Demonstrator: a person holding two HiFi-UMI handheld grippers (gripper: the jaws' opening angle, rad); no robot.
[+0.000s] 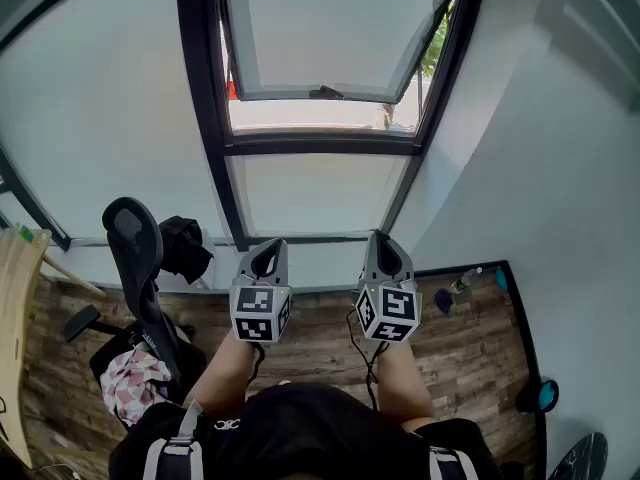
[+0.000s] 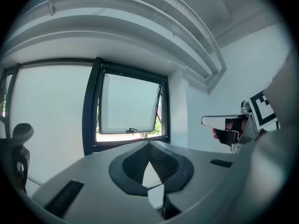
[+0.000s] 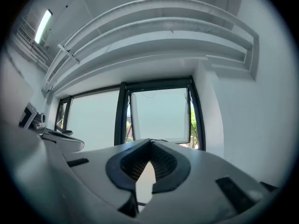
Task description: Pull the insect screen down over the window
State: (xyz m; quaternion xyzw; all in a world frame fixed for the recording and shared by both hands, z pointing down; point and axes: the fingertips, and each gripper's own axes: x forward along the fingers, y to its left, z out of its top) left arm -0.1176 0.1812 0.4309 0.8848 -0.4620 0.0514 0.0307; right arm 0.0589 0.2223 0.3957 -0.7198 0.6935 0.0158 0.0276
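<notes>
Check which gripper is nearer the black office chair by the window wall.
Left. In the head view the left gripper sits just right of the black office chair; the right gripper is farther right, past the left one.

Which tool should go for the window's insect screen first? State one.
Right, marginally. The right tool points straight at the open window, with the thin cord at its top directly above its shut jaws. The left tool, also shut and empty, sees the window off-centre.

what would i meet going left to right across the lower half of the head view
wooden desk edge → office chair → left gripper → right gripper → plastic bottle on the floor by the wall
</notes>
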